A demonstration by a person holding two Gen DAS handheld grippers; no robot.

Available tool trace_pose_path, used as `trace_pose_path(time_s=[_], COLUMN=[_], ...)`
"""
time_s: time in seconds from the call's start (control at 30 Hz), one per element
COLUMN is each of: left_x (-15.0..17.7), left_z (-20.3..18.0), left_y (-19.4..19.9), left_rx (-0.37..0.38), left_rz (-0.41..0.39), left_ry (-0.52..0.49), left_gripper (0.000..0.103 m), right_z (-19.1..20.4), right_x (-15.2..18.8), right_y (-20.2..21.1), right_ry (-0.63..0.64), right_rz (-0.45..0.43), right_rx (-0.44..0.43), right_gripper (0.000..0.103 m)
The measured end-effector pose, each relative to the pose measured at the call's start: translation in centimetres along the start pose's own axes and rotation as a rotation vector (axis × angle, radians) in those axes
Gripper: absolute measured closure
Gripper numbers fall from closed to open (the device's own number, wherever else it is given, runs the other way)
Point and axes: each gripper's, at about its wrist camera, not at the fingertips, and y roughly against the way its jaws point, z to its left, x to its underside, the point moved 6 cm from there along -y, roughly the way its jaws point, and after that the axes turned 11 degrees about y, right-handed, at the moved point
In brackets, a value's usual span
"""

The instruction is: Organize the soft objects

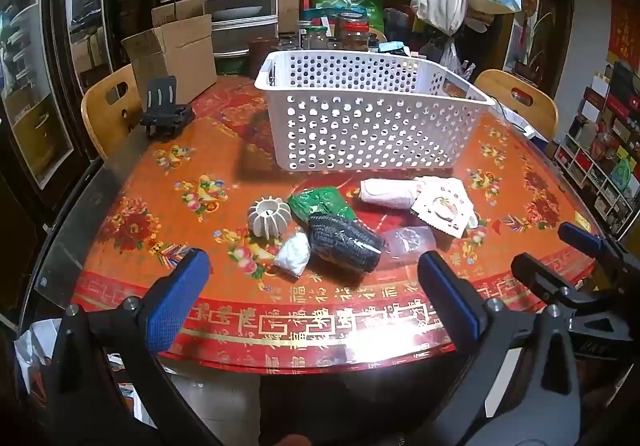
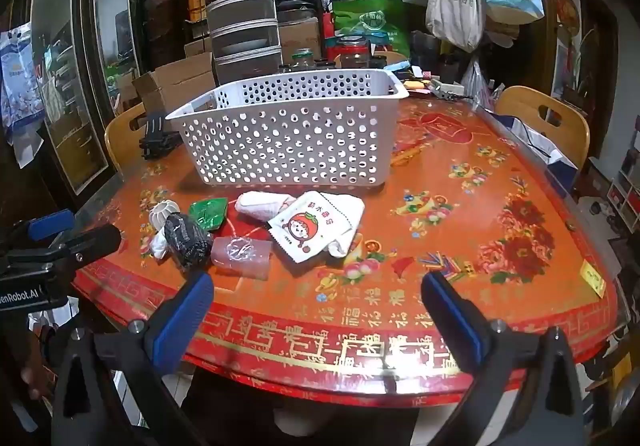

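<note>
The bench (image 1: 132, 182), covered in a red and orange flowered cloth, carries everything the task concerns. Nothing has gone into a container yet, so the work looks to be at its very start: the first pick is still to be made.

The white perforated basket (image 1: 372, 126) stands toward the far side of the bench, upright, open side up. What shows of its inside through the rim and the holes looks empty, though the floor of it is partly hidden by the near wall.

Just in front of the basket lies a loose cluster of soft things. The rolled white towel (image 2: 262, 206) lies nearest the basket, touching the printed cartoon cloth (image 2: 314, 228) beside it. The black knitted roll (image 1: 344, 246) rests against the crumpled green bag (image 1: 320, 202), with a clear plastic pouch (image 2: 242, 252) on one side and a small white wad (image 1: 294, 254) on the other. A ribbed white ball (image 1: 268, 216) sits at the cluster's left edge.

The left gripper (image 1: 316, 296) hovers at the bench's near edge with its blue pads wide apart, holding nothing; the right gripper (image 2: 318, 316) does the same, to its right.

The next move probably calls for one gripper to advance over a single item, likely the black knitted roll nearest the left one, straddle it, close, and lift it clear of its neighbours before carrying it over the basket's rim.
</note>
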Motion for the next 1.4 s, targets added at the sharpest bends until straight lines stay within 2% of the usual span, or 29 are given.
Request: trace_pose_path(time_s=[1.4], left_x=[-0.54], left_z=[-0.26], left_y=[0.83], left_rx=[0.0], left_rz=[-0.018], left_ry=[-0.014], left_gripper=[0.0], right_z=[0.03], right_x=[-0.01], right_y=[0.18], right_ry=[-0.001], right_rz=[0.011], right_rx=[0.0], right_gripper=[0.0])
